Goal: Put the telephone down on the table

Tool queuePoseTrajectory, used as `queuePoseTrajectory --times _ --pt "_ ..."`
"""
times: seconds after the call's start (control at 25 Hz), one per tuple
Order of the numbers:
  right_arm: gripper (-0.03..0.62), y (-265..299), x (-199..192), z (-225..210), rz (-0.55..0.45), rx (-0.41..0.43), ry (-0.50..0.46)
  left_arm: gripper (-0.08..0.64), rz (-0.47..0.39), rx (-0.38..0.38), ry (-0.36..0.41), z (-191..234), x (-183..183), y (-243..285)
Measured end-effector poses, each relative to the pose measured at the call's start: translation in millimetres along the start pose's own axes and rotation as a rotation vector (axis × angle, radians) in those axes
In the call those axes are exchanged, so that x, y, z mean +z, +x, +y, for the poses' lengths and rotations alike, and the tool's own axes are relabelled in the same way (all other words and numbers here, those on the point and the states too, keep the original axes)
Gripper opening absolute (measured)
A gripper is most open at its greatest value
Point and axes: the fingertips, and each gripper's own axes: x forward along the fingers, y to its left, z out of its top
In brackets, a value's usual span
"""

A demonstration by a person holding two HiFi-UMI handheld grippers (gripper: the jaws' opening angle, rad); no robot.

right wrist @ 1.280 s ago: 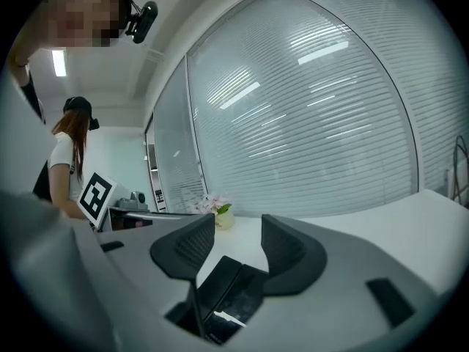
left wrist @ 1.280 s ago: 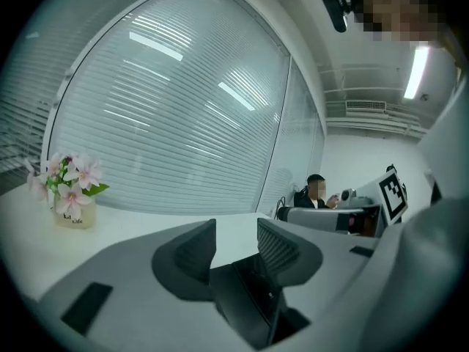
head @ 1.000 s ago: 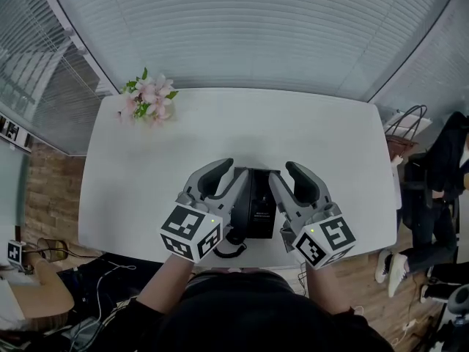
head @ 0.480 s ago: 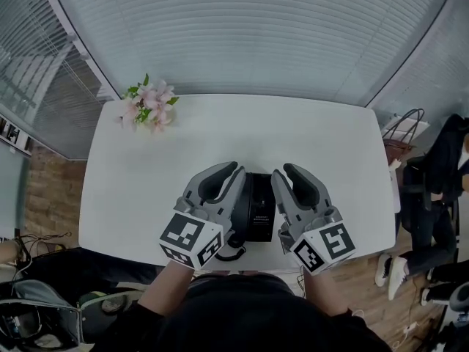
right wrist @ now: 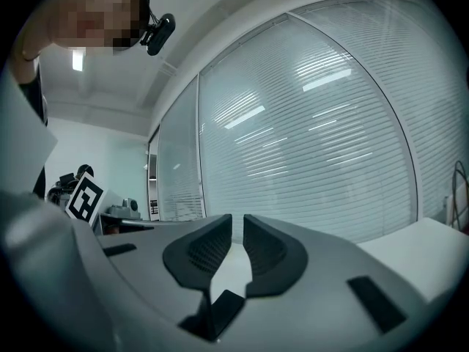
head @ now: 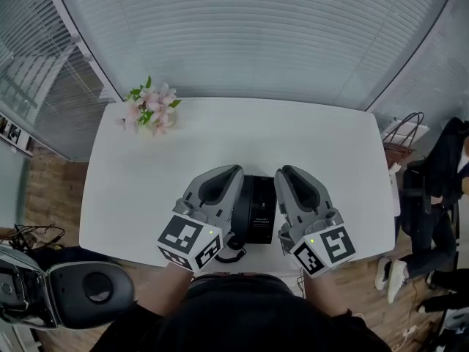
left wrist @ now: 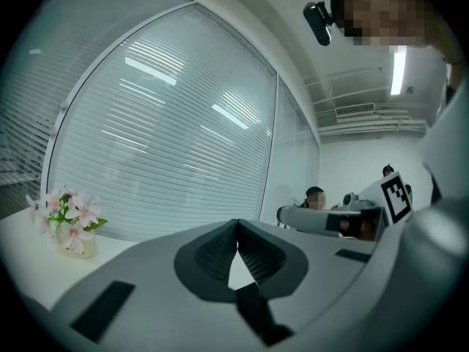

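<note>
White bench (head: 146,185), blinds (head: 249,35) behind: telephone (head: 258,210) lies set down, task apparently done; left hand-held gripper (left wrist: 237,223) closed tight, empty; right hand-held gripper (right wrist: 238,227), jaws just closing, holds nothing.

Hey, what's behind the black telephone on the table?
Bare white table up to the window blinds; pink flowers stand at the far-left corner. The left gripper and right gripper cover the telephone's sides.

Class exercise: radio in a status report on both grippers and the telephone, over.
Left gripper shut, empty. Right gripper jaws just closing, narrow gap, empty. Telephone on table between them, ungripped. Flowers far corner.
</note>
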Motion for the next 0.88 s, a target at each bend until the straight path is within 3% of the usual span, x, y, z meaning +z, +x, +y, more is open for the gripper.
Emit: queuePoseTrajectory --times 0.32,0.88 --pt "0.006 -0.3 1.8 -1.2 -0.005 -0.013 -0.015 0.014 -0.014 -0.003 0.008 -1.1 3.5 -1.1" --pt "0.006 2.7 5.8 -2.5 -0.006 -0.025 -0.013 0.014 -0.025 -0.001 0.021 -0.3 10.8 -0.3"
